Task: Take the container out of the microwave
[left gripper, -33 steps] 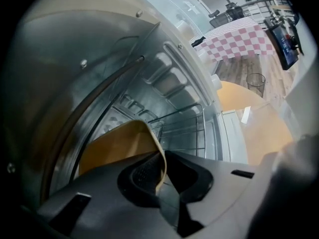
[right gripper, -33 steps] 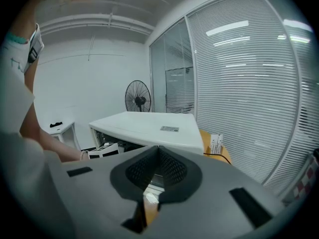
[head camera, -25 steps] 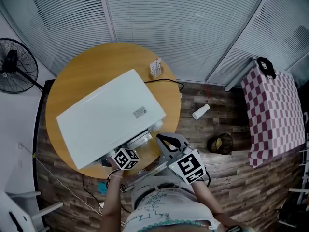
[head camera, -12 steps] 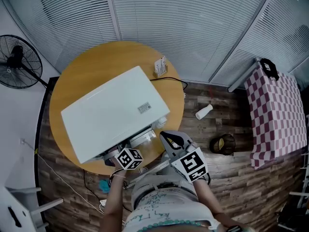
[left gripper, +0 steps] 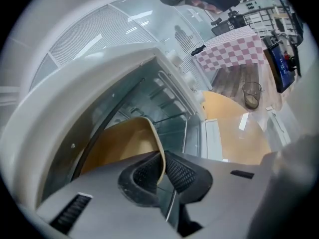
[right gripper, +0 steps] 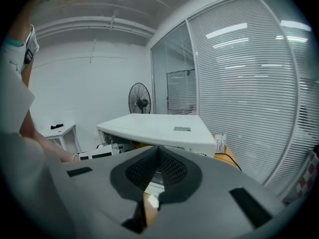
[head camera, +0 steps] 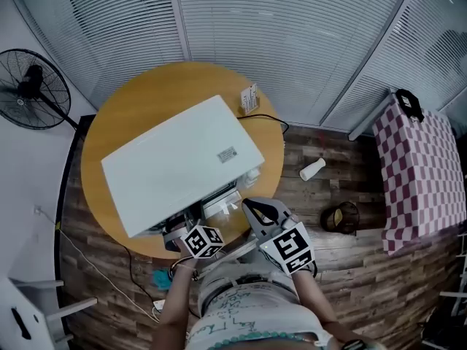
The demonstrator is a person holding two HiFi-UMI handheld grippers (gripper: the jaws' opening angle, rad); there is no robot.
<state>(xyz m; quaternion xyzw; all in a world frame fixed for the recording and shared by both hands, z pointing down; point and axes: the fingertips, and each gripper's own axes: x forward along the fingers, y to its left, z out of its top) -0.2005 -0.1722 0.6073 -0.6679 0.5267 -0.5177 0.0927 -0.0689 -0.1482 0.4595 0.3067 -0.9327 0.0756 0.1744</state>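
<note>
One microwave (head camera: 182,162), one container (left gripper: 124,143) pinched by left gripper (left gripper: 162,171); right gripper (right gripper: 158,167) closed.

no legible text anywhere

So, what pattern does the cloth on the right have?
Red-and-white checks; the cloth shows best in the head view.

The microwave (head camera: 182,165) crowds the table (head camera: 102,144); its cavity mouth stands open.
</note>
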